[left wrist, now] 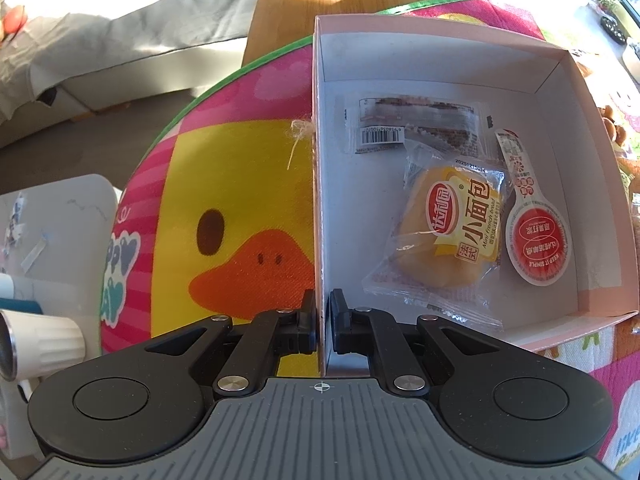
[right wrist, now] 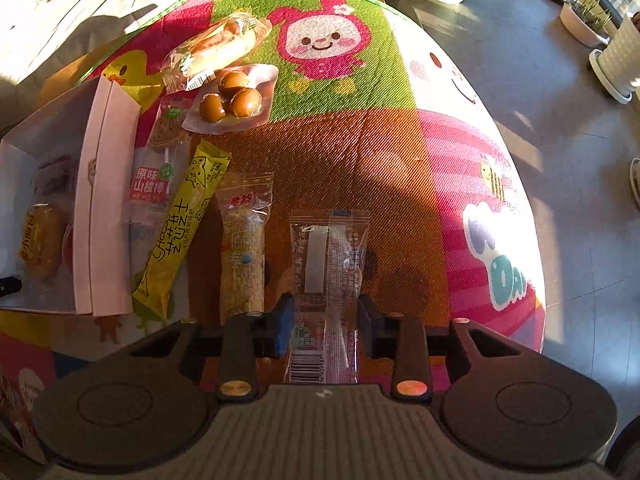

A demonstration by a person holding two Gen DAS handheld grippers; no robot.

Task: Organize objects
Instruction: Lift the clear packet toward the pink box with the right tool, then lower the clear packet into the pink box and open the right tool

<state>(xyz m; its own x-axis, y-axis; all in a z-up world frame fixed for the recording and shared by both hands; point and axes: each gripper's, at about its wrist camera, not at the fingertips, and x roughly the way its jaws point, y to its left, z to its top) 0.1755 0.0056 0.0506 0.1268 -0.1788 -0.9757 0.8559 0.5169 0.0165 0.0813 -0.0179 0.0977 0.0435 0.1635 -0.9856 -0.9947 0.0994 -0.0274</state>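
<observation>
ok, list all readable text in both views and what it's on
"小面包", "Mini French bread": bread packet in the box
"KEEP IT SIMPLE": red-lidded sauce cup
"原味山楂棒": hawthorn stick pack
"Cheese": yellow stick
"DAY": mat
Barcode digits, clear wrapper print: too small or blurred.

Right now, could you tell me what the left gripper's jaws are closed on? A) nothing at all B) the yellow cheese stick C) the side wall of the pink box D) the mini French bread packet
C: the left gripper pinches the thin side wall of the pink box, while the mini French bread packet lies loose inside.
</observation>
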